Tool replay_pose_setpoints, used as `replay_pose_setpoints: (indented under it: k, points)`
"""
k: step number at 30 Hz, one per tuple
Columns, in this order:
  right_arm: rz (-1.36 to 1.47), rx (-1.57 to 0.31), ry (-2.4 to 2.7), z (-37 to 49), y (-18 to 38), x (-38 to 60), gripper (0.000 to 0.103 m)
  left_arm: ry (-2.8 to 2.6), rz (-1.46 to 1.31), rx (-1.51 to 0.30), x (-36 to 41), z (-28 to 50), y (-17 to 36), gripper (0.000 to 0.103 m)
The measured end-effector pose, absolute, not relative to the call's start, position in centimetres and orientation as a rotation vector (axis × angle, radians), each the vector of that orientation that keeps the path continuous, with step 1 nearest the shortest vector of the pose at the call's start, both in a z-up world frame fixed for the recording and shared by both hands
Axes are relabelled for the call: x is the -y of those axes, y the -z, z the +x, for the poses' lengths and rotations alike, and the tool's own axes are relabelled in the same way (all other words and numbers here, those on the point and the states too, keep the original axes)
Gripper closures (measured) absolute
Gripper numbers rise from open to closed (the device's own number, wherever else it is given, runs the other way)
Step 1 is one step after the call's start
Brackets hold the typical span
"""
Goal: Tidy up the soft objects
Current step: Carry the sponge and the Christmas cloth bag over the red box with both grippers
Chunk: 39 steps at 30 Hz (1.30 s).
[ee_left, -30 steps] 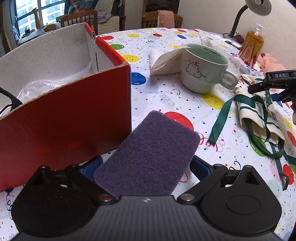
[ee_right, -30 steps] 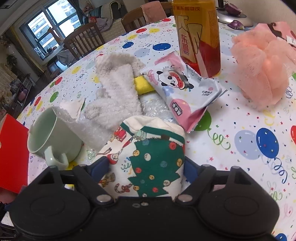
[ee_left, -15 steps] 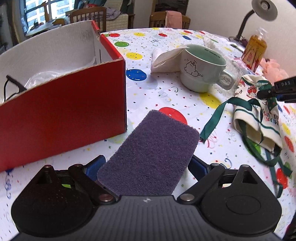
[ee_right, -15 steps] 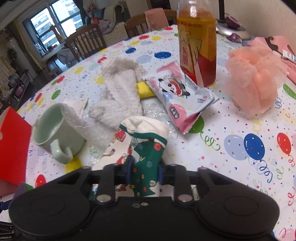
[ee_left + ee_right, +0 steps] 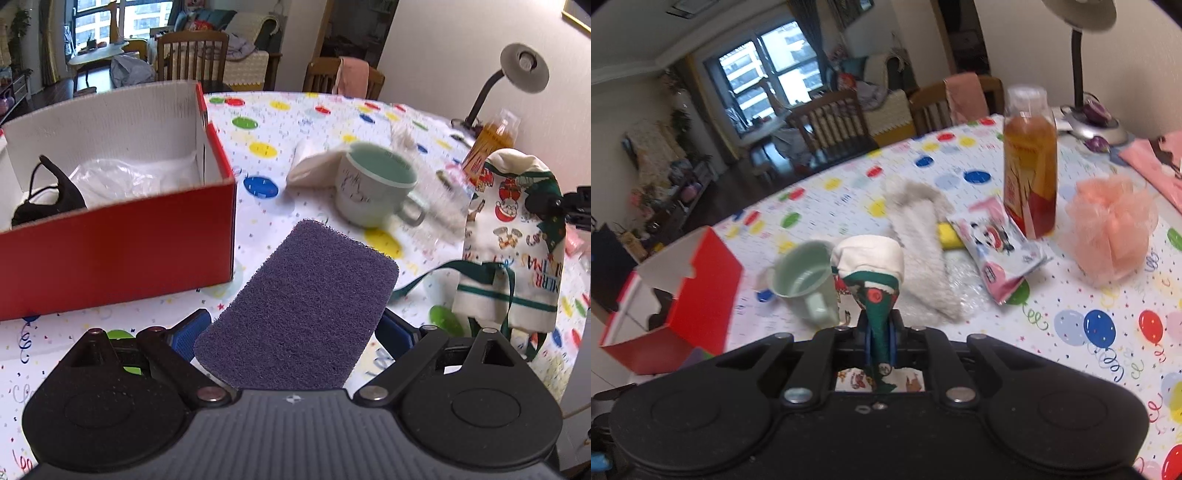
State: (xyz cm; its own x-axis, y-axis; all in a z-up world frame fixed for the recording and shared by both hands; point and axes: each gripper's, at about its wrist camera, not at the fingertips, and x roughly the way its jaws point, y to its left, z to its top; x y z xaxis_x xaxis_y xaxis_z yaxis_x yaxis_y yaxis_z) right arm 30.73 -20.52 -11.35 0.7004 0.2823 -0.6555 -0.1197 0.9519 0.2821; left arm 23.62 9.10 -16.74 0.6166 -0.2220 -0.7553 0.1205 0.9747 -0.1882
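Observation:
My left gripper (image 5: 293,330) is shut on a purple scouring pad (image 5: 299,306), held above the table just right of the red cardboard box (image 5: 118,243). The box is open on top, with a black mask (image 5: 48,199) and clear plastic inside. My right gripper (image 5: 879,343) is shut on a Christmas-print cloth bag (image 5: 871,266), lifted off the table. In the left wrist view the Christmas-print cloth bag (image 5: 517,236) hangs at the right with green ribbons trailing, and the right gripper (image 5: 554,203) is pinching its top. The red cardboard box (image 5: 701,288) lies to the left.
A pale green mug (image 5: 376,184) stands between box and bag. Beyond it lie a white fluffy cloth (image 5: 923,236), a yellow sponge (image 5: 947,240), a snack packet (image 5: 997,254), a tea bottle (image 5: 1030,166) and a pink bath pouf (image 5: 1112,229). A desk lamp (image 5: 524,74) stands at the back right.
The right jaws closed on the Christmas bag and lifted it off the table. The left gripper rose with the purple pad, so the box's inside now shows.

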Motion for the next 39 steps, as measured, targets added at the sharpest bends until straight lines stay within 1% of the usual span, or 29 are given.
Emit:
replay_pose_setpoints:
  k: [10,22,33,39]
  points:
    - [0.276,-0.731,-0.306,28.9,7.5,20.1,0.095,0.17,-0.159,-0.834,-8.9,23.1,12.0,0.007]
    - [0.294,-0.685,-0.431,30.1,3.6,17.0,0.094,0.101,-0.201,-0.8,-10.7,23.3,6.9,0.007]
    - [0.254,-0.664,-0.58,33.6,0.1,10.3,0.094,0.006,-0.232,-0.774,-15.1,25.2,2.8,0.007]
    - [0.215,-0.628,-0.635,35.7,-1.7,5.9,0.094,-0.06,-0.23,-0.746,-18.1,26.0,1.5,0.007]
